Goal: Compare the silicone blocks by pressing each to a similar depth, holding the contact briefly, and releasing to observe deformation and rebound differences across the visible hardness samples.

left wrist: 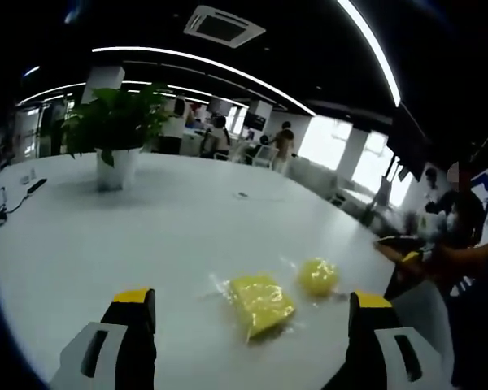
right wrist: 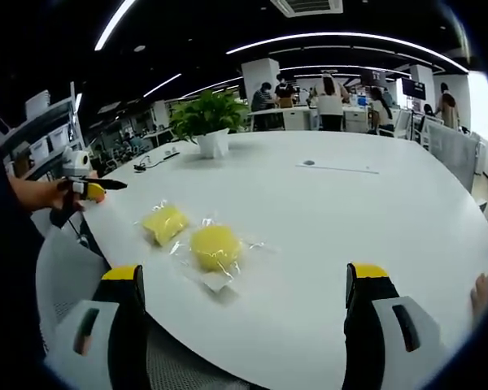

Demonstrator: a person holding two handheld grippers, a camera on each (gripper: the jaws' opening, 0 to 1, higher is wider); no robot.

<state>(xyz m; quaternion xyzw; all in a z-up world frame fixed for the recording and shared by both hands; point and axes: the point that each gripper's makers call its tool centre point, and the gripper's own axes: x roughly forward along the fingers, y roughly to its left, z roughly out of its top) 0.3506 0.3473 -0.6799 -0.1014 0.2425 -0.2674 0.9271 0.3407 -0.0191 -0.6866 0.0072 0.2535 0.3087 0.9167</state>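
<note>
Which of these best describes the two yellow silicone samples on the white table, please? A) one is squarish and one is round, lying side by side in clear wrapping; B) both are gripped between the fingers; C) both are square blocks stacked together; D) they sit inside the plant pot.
A: the squarish block and the round one lie side by side on the white table, each in clear wrapping, untouched.

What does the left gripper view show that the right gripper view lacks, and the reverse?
Left gripper view alone: a ceiling vent and bright windows. Right gripper view alone: shelving and a paper strip on the table. Shared: the square block, round block, potted plant, and open yellow-tipped jaws.
</note>
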